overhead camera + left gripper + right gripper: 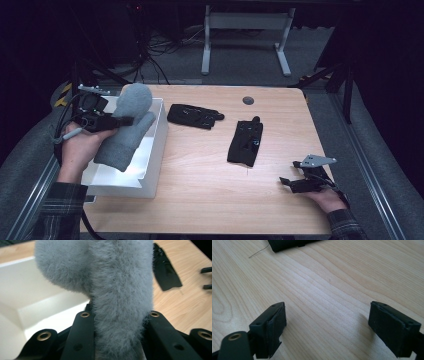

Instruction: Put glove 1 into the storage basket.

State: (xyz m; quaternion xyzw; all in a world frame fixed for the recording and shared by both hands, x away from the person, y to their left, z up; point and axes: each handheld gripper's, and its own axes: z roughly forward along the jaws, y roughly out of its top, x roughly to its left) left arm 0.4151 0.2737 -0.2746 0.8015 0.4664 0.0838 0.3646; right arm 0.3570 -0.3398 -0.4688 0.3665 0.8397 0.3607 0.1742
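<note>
Left tongs (125,120) pinch a fluffy grey knitted mitten (127,127) across its middle. In the left gripper view the two black jaws press into the fleece from either side, with the mitten (120,290) rising between them. The mitten hangs tilted over the white rectangular plastic bin (159,150), cuff end low over the bin's interior, rounded fingertip end and thumb lobe up near the bin's far wall.

Bin sits at the left edge of the pale wood-grain worktop (210,180). Its inside is bare white floor and walls as far as I can see in the left gripper view (30,297); the part directly beneath the mitten is hidden, so I cannot tell whether the mitten touches the bottom.

On the worktop, outside the bin: one flat black glove (194,115) lying just right of the bin's far corner, and a second black glove (246,142) farther right near the centre, lying lengthwise, well apart from the first.

Right tongs (289,183) rest low near the front right edge of the worktop, held in the person's right hand (327,197). Jaws spread wide with bare wood between them; right gripper view shows the pads (272,327) close over the surface, nothing held. Edge of the second black glove (287,245) at the top of that view.
</note>
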